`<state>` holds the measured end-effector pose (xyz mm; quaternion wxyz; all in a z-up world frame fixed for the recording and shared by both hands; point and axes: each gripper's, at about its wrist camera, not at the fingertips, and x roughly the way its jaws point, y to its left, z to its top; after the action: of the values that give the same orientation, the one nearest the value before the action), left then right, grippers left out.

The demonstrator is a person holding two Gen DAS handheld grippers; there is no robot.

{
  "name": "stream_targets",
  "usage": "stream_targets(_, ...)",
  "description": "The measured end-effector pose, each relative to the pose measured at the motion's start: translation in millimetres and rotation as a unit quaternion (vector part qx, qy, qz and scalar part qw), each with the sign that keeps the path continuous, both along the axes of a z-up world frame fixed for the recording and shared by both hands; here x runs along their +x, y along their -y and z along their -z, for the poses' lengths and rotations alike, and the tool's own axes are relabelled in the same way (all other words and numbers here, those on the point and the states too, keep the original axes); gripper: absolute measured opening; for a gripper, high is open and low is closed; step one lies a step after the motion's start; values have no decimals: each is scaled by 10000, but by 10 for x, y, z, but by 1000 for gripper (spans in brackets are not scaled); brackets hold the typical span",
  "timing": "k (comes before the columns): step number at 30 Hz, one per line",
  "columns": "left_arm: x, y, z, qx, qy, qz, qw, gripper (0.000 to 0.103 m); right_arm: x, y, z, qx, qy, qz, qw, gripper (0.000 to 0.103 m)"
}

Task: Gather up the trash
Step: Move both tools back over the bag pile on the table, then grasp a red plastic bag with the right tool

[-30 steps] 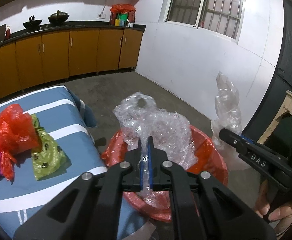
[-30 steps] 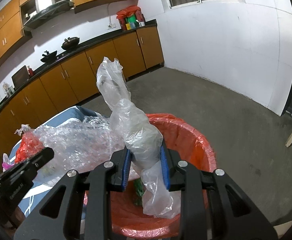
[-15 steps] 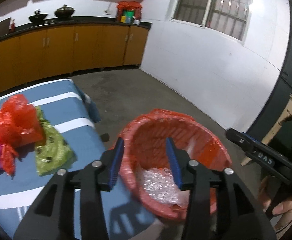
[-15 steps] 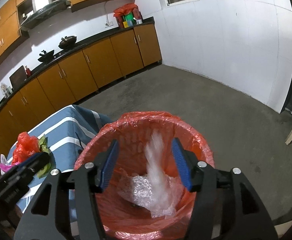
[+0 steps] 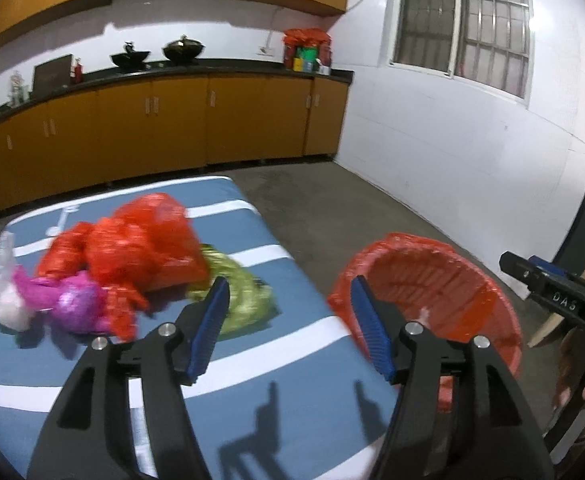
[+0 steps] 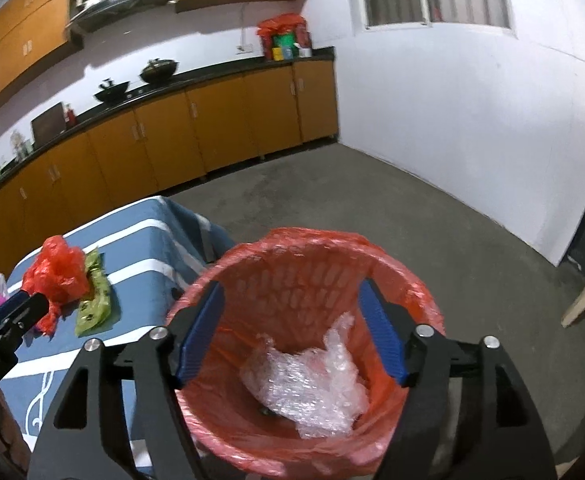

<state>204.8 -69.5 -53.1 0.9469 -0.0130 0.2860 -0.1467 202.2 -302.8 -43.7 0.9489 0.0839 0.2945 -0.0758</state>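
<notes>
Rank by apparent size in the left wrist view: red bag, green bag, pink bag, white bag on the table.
1. red bag
2. green bag and pink bag: look alike, and blur leaves the order unsure
3. white bag

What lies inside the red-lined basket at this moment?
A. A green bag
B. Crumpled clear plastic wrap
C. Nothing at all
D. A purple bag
B: the right wrist view shows crumpled clear plastic wrap at the bottom of the red-lined basket, while the green bag and the purple bag lie on the striped blue table.
</notes>
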Motion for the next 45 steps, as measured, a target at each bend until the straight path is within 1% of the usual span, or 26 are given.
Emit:
stream_targets(2, -62, -178, -16, 36, 87, -185, 9998, 66, 27, -109, -15, -42, 44, -78, 10000, 74)
stream_targets(6, -160, -541, -27, 85, 170, -593, 9981, 71, 128, -362, -6, -21, 51, -355, 9994, 74)
stream_targets(9, -221, -880, -20, 150, 213, -1025, 9944, 77, 235, -602, 13, -3, 44, -582, 9983, 74)
stream_targets(11, -251, -1124, -19, 182, 233, -1374, 9901, 82, 298, -772, 21, 36, 33, -747, 9972, 74)
stream_targets(13, -270, -1349, -17, 182, 239, -1695, 9851, 84, 361, -930, 27, 45, 17, -892, 9960, 74)
stream_targets(16, -306, -1721, 5, 190, 213, -2178, 9756, 86, 473, -1245, 33, 69, -3, -1232, 9924, 70)
stream_targets(22, -373, -2252, 70, 28, 59, -2743, 9616, 86, 671, -1813, 8, -15, 25, -1760, 9844, 70)
stream_targets(26, -418, -2461, 116, -8, 33, -2915, 9566, 86, 835, -2209, -23, -88, 94, -2088, 9779, 69)
stream_targets(31, -443, -2661, 164, -88, -6, -3080, 9513, 86, 1025, -2623, 80, -70, -78, -2409, 9705, 62)
stream_targets(35, -450, -2768, 201, -169, -51, -3152, 9489, 86, 1148, -2833, 178, -164, -169, -2429, 9698, 60)
stream_targets(42, -421, -2860, 234, -207, -81, -3184, 9477, 86, 1336, -2970, 353, -280, -389, -2238, 9734, 60)
stream_targets(43, -412, -2867, 236, -216, -82, -3184, 9477, 86, 1349, -2975, 379, -293, -433, -2235, 9733, 59)
stream_targets(45, -400, -2871, 241, -217, -80, -3176, 9479, 86, 1387, -2977, 445, -282, -596, -2261, 9719, 46)
